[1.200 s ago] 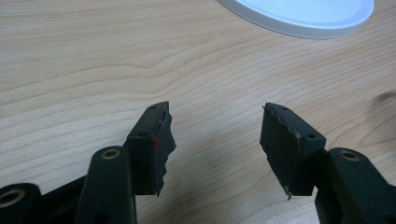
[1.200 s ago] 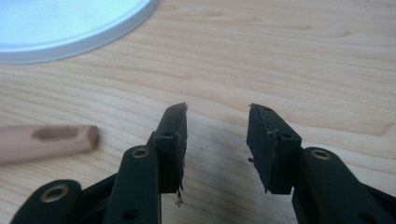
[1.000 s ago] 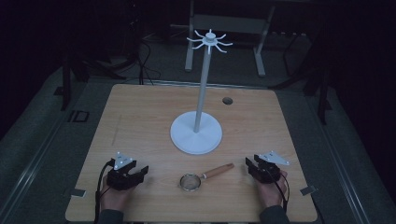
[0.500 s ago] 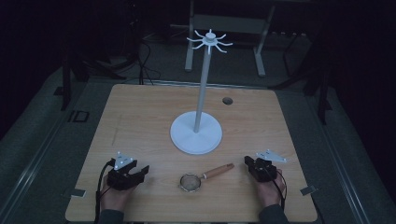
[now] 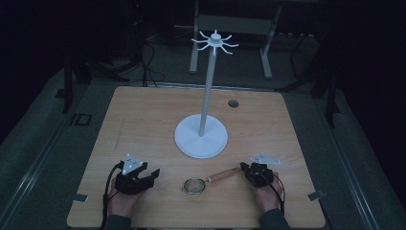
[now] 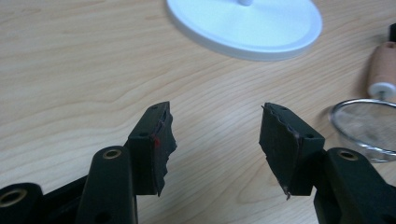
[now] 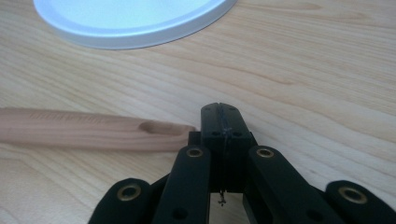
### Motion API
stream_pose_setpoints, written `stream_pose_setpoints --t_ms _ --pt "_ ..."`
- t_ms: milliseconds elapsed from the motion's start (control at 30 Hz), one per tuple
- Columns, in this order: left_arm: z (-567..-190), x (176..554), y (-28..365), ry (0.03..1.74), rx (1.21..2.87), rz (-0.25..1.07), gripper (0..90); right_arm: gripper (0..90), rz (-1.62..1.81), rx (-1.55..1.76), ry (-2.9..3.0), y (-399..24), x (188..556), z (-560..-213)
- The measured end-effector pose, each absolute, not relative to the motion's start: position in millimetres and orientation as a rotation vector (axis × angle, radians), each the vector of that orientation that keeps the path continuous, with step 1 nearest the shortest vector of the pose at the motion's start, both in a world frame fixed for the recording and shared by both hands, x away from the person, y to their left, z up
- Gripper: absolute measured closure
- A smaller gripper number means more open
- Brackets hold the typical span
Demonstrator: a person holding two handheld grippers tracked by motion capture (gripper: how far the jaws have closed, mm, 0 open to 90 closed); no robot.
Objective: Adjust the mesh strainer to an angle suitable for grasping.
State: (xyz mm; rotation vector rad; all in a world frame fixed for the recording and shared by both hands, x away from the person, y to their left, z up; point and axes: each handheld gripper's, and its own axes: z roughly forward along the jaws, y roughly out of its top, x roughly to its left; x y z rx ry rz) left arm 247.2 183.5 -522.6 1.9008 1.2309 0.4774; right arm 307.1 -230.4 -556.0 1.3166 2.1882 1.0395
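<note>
1. I hold two claws, one in each hand, both of black hard plastic with brass-coloured rivets.
2. My right claw (image 7: 219, 109) has just been closing; its jaws now stand pressed flat together with nothing between them, only a thin seam showing where the pads meet.
3. My left claw (image 6: 215, 135) gapes wide, bare wood showing between its jaws. Its pads (image 6: 161, 140) are of ragged black rubber, torn at the edges.
4. There is one strainer (image 5: 194, 185) on the table, near the front edge between my two hands: a small round bowl of fine wire mesh inside a shiny metal ring.
5. It has one wooden handle (image 7: 88, 129), a smooth pale round stick with an oval notch cut near its end. That end lies just beside my right claw's tips, at their left in the right gripper view; I cannot tell whether they touch.
6. In the left gripper view the strainer's rim lies off to the right of my open jaws, apart from them.
7. One white stand (image 5: 201, 139) rises at the middle of the table: a flat round base, smooth and matt, a thin straight pole, and a crown of short curved hooks at the top.
8. One table (image 5: 143, 115), a square top of light wood grain, with one small dark round hole (image 5: 233, 103) near its far edge.
</note>
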Motion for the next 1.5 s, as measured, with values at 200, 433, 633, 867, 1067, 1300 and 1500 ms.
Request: stream_pose_setpoints --t_ms 200,433,633,867,1067,1300,1500 --pt "-515 249 169 1.177 1.929 0.466 43.9 90.0 1.054 1.306 2.218 -222 303 -558" --pt "-507 254 154 1.127 1.958 0.457 44.0 90.0 1.046 1.253 2.248 -211 301 -558" --pt "-501 259 142 1.093 1.985 0.454 43.9 90.0 1.047 1.287 2.214 -215 318 -556" --pt "-496 264 131 1.062 2.003 0.451 43.9 90.0 1.085 1.283 2.256 -215 329 -561" --pt "-491 266 127 1.045 2.004 0.454 43.9 90.0 1.089 1.252 2.306 -208 318 -560" --pt "-485 269 124 1.028 2.014 0.462 43.9 90.0 1.11 1.21 2.363 -201 303 -558" --pt "-479 271 119 1.014 2.031 0.463 43.9 87.0 1.123 1.172 2.366 -202 294 -553"
